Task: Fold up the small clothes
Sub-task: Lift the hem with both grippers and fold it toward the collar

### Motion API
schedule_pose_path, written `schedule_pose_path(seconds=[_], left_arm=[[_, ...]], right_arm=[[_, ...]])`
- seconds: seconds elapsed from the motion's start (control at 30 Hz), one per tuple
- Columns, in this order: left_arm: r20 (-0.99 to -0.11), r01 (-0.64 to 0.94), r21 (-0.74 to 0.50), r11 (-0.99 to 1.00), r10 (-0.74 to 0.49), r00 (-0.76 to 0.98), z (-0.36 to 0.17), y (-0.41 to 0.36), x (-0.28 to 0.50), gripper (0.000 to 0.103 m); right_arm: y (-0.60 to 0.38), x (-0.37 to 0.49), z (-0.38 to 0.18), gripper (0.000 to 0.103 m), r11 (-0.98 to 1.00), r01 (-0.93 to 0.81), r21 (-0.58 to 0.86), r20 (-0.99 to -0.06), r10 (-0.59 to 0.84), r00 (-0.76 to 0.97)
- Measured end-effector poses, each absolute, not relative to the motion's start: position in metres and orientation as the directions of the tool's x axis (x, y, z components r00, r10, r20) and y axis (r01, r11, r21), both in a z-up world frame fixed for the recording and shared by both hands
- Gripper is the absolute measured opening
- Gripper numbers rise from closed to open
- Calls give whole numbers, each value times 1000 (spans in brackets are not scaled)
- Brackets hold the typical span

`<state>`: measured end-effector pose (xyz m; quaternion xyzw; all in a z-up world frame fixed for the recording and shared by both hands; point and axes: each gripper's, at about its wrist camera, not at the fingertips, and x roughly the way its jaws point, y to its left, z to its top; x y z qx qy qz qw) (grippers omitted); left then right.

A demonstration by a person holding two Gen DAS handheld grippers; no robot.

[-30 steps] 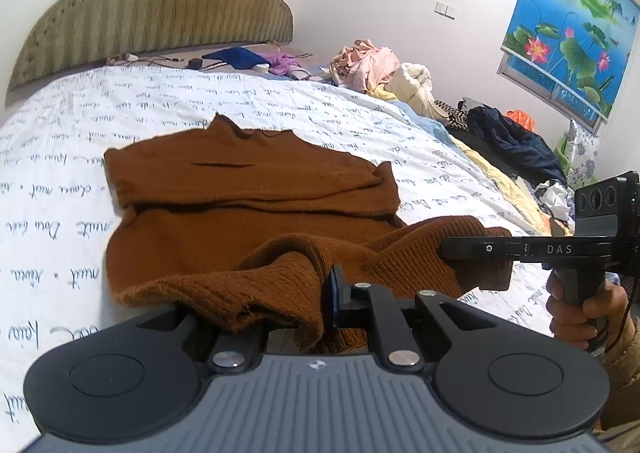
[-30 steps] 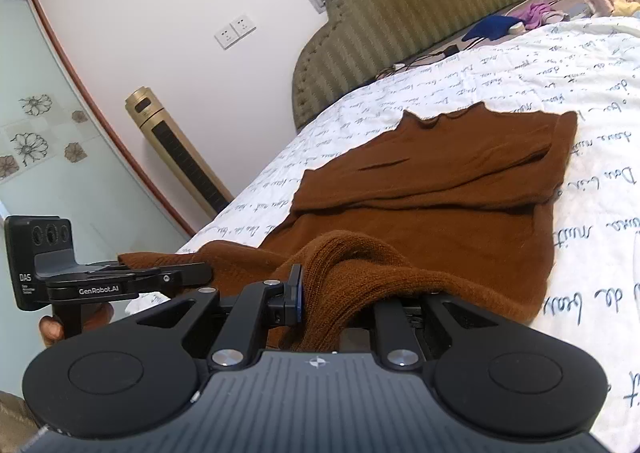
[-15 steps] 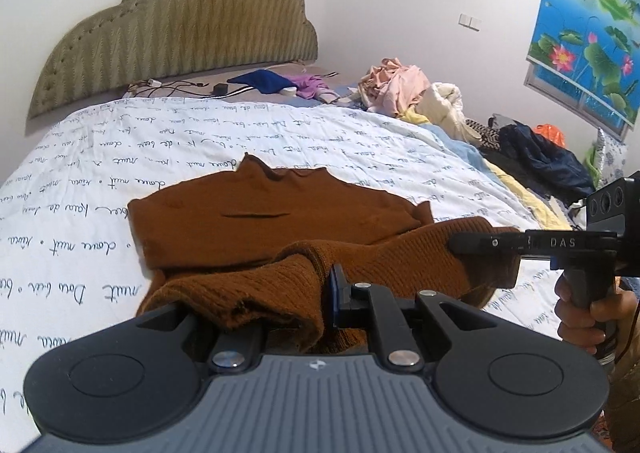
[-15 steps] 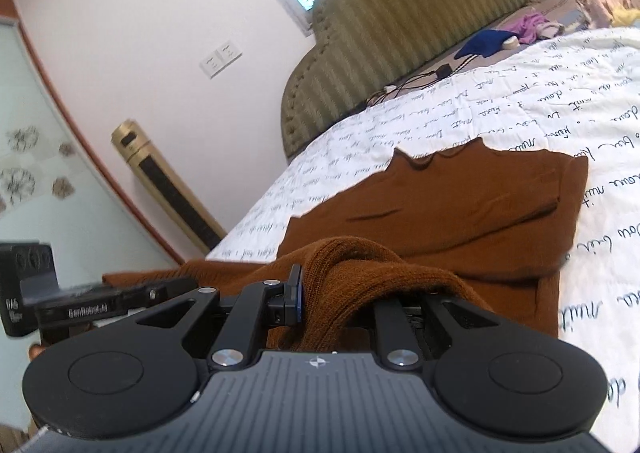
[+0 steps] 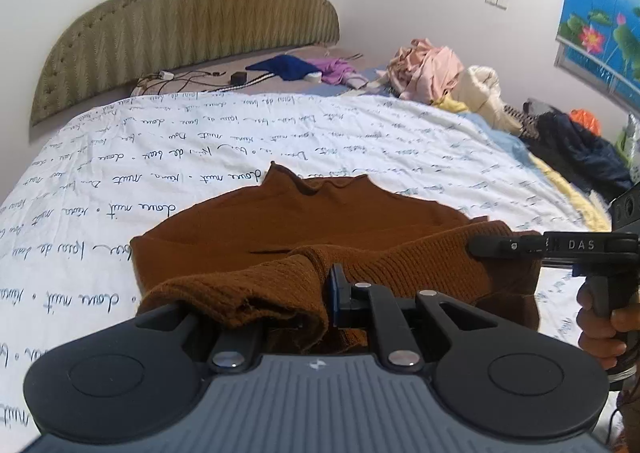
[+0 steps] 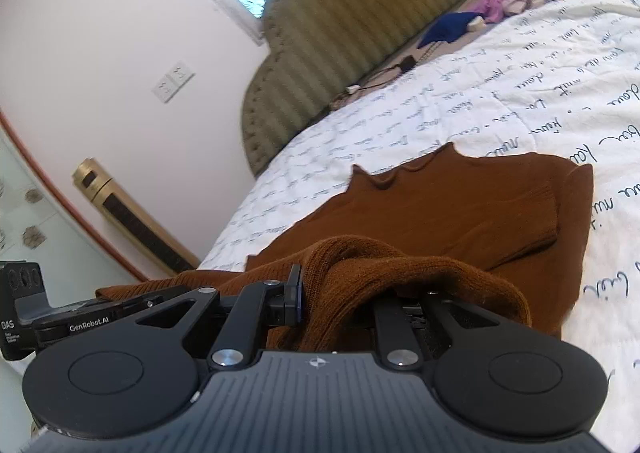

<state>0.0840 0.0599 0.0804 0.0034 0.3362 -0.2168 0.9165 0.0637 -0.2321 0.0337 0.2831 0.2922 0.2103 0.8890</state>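
Lettering came first: "DAS" stood in white on the right gripper [image 5: 476, 247], and "GenRobot.AI" with a small "DAS" label on the left gripper [image 6: 160, 299], while looping blue script, with words like "douce nuit", ran in rows over the white quilted bedspread [image 5: 200, 141]. On that bedspread lay the brown knit sweater [image 5: 304, 221], its wavy collar toward the padded, scalloped olive headboard [image 5: 192, 9]; its ribbed hem was lifted over the flat body, pinched at one corner by the left gripper's pressed-together jaws and at the other by the right gripper's, also clamped on the knit. Bunched fabric hid the right fingertips in the right wrist view. A hand [image 5: 600, 321] gripped the right handle. Beyond lay a heap of pink and cream clothes [image 5: 436, 71], a blue garment [image 5: 286, 67], cables, wall sockets, a lotus painting [image 5: 604, 1] and a gold tower fan [image 6: 132, 221].
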Motion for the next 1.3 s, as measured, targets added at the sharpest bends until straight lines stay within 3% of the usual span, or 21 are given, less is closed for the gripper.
schedule_pose_path(seconds=[0.73,0.9,1.07,1.2,1.3], left_arm=[[-743,352,-119,929,-318,589,19,30,204,13],[-770,330,-154,931,-322,550,4,33,221,15],[-760,284,-248,926,-368,536,3,46,231,18],[-744,208,-333,920,-392,541,2,62,241,24],[-751,152,-371,916,-392,532,-4,71,248,24]], right_arm=[[-264,160,-24,21,705,-2,709,-497,502,708],[-270,174,-38,35,688,65,723,-536,498,682],[-286,178,-48,50,555,97,826,-458,561,690],[-298,187,-54,72,424,107,899,-374,620,689],[-306,192,-60,74,338,143,930,-336,627,703]])
